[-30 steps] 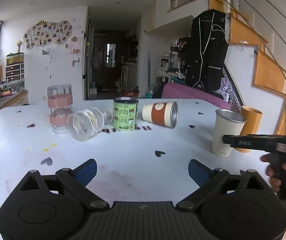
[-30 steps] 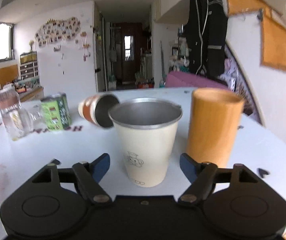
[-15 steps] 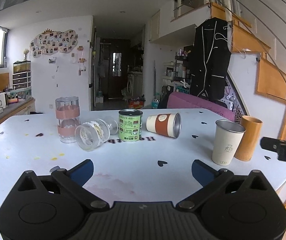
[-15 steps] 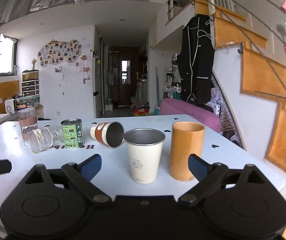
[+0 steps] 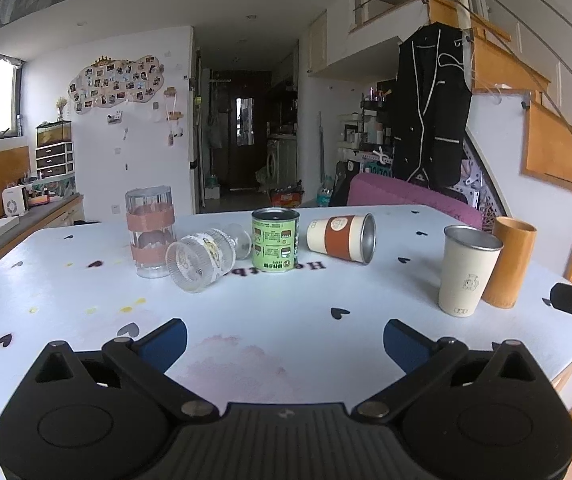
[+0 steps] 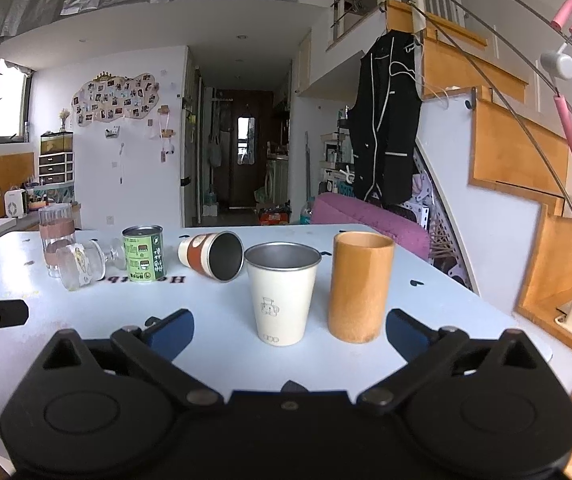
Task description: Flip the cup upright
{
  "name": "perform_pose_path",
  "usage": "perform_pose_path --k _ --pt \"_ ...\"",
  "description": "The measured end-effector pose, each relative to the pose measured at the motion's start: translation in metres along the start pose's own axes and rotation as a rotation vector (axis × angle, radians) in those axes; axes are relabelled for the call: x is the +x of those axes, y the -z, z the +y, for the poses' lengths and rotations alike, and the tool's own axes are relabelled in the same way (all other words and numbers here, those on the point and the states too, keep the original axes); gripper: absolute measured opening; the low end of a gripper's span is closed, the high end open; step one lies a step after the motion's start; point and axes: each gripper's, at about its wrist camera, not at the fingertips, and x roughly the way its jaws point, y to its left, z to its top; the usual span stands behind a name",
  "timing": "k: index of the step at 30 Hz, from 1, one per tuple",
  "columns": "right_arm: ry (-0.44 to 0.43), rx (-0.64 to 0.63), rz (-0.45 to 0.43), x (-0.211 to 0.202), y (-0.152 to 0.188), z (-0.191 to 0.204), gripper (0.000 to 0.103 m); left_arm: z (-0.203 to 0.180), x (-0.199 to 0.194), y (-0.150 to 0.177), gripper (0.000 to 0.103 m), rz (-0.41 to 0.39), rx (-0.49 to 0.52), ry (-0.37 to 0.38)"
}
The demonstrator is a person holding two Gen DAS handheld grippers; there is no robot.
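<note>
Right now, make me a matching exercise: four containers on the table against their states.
Column 1:
1. orange-banded cup
2. cream cup
3. green can
4. stemmed glass

Column 2:
A. upright, beside the wooden tumbler
B. clear, on its side
C. upright, closed top
D. on its side, metal inside showing

Pairs: 1-D, 2-A, 3-C, 4-B

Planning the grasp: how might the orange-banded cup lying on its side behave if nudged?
The orange-banded cup lies on its side on the table, so it will probably roll, likely in a curve since it tapers. Its inside looks like metal, so it is likely stiff and won't crush. The smooth wall may slip.
</note>
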Motion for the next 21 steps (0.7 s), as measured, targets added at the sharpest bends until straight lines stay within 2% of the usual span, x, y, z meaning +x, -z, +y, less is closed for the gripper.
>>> perform_pose_path --k 21 --pt "0.000 -0.008 0.001 -0.0035 0.0013 -0.0009 0.103 -0.0069 -0.0012 0.0011 0.103 0.001 0.009 0.011"
